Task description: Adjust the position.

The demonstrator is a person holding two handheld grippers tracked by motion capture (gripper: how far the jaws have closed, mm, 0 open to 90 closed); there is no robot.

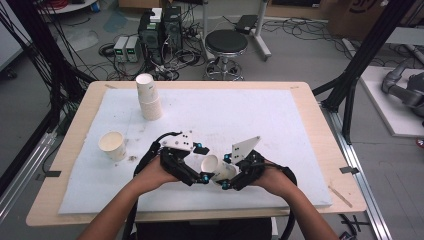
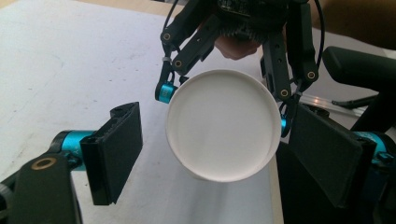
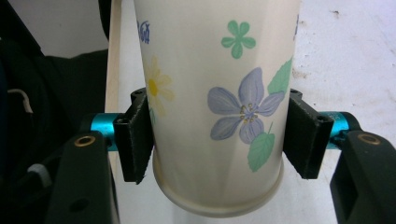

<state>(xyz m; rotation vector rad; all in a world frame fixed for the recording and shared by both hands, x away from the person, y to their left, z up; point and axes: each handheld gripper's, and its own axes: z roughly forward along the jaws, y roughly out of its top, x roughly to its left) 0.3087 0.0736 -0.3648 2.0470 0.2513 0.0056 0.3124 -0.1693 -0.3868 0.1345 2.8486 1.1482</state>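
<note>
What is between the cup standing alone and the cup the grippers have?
Just bare white mat with some crumbs, between the lone cup and the held cup, seen in the high view.

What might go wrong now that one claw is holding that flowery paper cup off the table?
The right gripper pinches the thin paper cup near its base, so a hard squeeze may dent it. The left gripper stands open around the cup's bottom end; if the right one loosens, the cup would likely drop onto the table.

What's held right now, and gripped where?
Right gripper clamps the flowered paper cup by its side wall near the base. Left gripper is open, holding nothing.
</note>
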